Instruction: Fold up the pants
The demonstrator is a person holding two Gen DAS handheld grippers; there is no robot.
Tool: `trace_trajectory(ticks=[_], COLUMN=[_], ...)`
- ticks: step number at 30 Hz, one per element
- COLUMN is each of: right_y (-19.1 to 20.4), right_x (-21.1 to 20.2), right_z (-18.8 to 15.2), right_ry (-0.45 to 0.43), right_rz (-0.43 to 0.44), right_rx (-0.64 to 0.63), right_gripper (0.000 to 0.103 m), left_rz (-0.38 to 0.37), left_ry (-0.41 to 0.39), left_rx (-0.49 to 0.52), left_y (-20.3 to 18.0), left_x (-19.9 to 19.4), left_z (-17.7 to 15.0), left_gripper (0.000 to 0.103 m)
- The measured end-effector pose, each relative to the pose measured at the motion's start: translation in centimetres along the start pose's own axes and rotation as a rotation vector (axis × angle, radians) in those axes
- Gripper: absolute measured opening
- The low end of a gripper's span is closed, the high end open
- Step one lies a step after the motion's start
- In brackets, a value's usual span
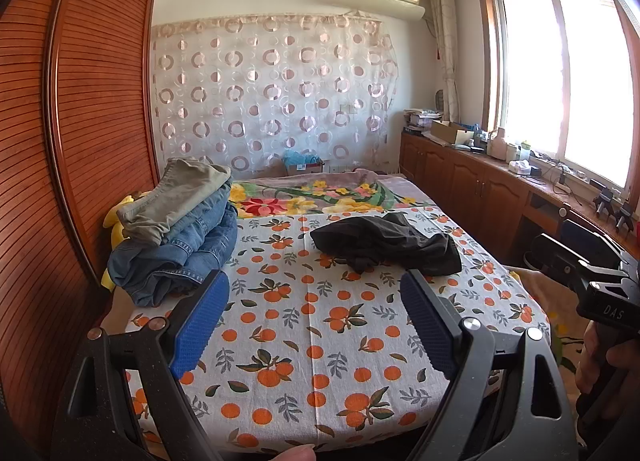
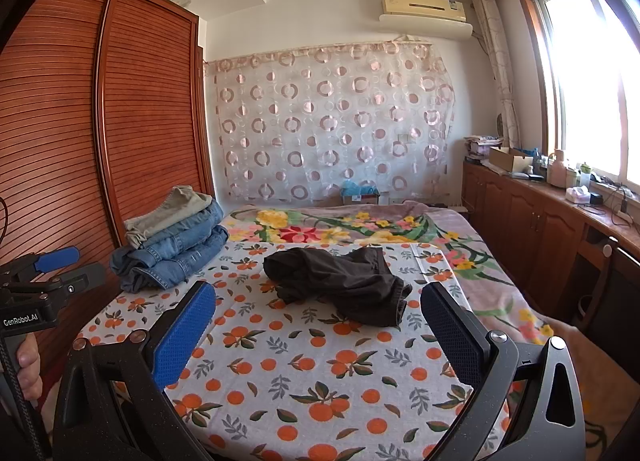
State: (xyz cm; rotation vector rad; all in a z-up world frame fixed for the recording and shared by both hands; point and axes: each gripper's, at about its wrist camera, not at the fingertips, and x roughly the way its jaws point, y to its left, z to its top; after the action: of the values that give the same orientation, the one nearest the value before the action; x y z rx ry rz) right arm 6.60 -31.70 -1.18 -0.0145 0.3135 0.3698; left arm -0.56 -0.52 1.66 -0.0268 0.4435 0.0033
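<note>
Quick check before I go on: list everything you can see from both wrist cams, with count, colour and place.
Black pants: one, crumpled, mid-cloth.
Folded stack: khaki pair on top of blue jeans, left by the wardrobe.
Orange-print cloth: one, white, covering the near bed.
Floral blanket: one, pink, far end of the bed.
Wardrobe: brown, slatted, left.
Ring-pattern curtain: back wall.
Air conditioner: cream, above the curtain.
Window: right, over a cluttered brown cabinet.
Left gripper: blue fingers, open, empty.
Right gripper: the same.
</note>
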Motion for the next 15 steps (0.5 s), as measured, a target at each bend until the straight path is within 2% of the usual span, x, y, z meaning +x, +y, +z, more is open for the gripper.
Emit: trace_trajectory(ticks=[11, 15], right_y=[-0.1, -0.4], right_x=[0.0, 0.3], right_z=[0.0, -0.5], right_ry=[0.002, 0.014], right_rz=[0.000, -0.001], right_rx=[0.001, 0.004], right_gripper=[0.102, 0.102], left_rz=[0.000, -0.006], left_ry=[0.011, 0.034], left_rx=[0.003, 0.018], left_y=[-0.1, -1.4], left_x=[0.0, 0.5], left_z=[-0.1, 0.0], left_gripper=[0.088, 0.088])
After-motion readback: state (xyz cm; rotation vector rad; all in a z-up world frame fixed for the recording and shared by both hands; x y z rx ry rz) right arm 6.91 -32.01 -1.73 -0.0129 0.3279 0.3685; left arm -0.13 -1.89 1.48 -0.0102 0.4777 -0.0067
